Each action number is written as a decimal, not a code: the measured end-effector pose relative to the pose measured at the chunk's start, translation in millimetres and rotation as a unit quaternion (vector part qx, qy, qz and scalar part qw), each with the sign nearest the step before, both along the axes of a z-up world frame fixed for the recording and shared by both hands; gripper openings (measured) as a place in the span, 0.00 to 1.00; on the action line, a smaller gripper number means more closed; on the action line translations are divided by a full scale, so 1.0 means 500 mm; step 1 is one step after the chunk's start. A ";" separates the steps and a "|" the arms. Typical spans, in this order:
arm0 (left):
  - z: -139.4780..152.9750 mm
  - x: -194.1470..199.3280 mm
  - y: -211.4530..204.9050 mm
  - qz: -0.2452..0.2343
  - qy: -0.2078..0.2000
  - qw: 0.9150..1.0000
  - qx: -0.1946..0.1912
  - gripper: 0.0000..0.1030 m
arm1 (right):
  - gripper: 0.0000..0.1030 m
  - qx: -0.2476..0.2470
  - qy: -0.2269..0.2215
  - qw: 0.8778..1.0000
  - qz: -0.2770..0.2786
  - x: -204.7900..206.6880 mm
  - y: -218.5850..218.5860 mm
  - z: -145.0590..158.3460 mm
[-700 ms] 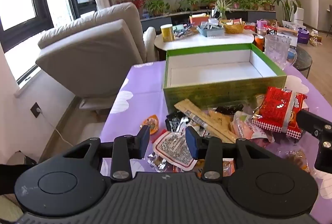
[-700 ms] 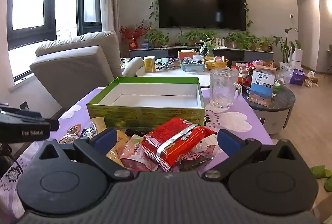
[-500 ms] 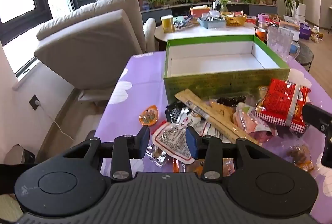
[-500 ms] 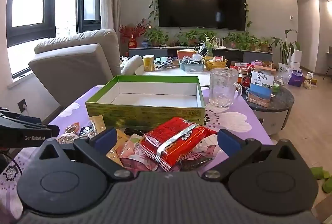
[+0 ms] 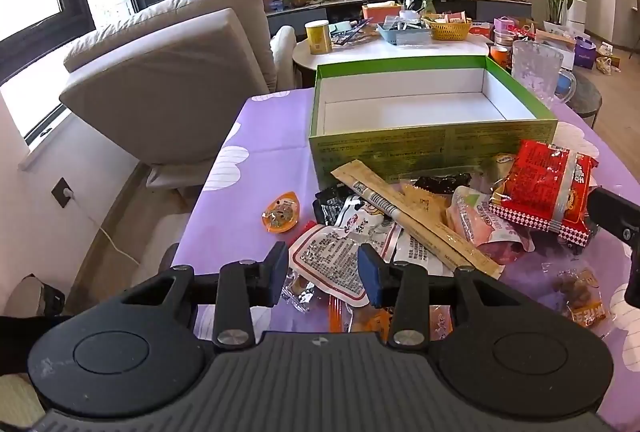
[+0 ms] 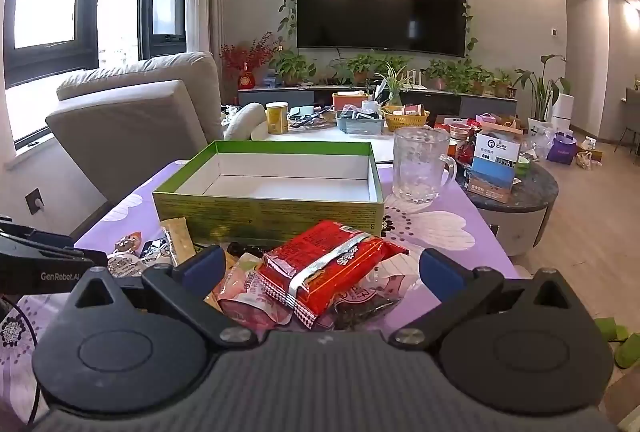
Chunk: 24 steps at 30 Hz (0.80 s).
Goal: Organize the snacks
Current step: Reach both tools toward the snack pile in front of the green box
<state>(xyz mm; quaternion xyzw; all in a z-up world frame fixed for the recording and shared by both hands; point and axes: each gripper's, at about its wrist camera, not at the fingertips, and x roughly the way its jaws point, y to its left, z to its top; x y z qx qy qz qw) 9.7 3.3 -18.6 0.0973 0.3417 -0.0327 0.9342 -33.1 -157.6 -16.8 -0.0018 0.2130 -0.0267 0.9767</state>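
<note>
A heap of snacks lies on the purple flowered cloth point(image 5: 256, 152) that covers the surface, just in front of an open green cardboard box point(image 5: 432, 148) whose white inside holds nothing. On top of the heap at its right sits a red packet point(image 6: 328, 264) with a silver band across it and a red-and-white chequered edge; it rests partly on a pink pouch point(image 5: 480, 224). A long tan stick-shaped wrapper point(image 5: 408, 216) lies diagonally across the middle of the heap, over black and white sachets. A white sachet with red trim and dense black print point(image 5: 332, 264) lies nearest the left claw point(image 5: 323, 268). A small orange drop-shaped cup point(image 5: 281, 213) sits apart on the cloth to the left of the heap.

The left claw hangs above the printed sachet with its jaws parted and nothing gripped between them. The right claw point(image 6: 318, 268) has its jaws spread wide on either side of the red packet, with the pads clear of it and holding nothing. A clear glass mug point(image 6: 420, 168) stands on the cloth just beside the box's right far corner.
</note>
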 end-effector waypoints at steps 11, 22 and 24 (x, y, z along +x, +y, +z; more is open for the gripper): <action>-0.005 0.003 -0.009 -0.002 0.002 1.000 0.005 0.36 | 0.71 0.006 -0.002 1.000 -0.005 0.000 -0.007 -0.002; -0.016 0.003 -0.013 -0.006 0.015 1.000 0.008 0.36 | 0.71 0.007 0.003 1.000 -0.009 0.000 -0.011 -0.006; -0.017 0.002 -0.013 -0.006 0.016 1.000 0.009 0.36 | 0.71 0.008 0.003 1.000 -0.009 -0.002 -0.012 -0.007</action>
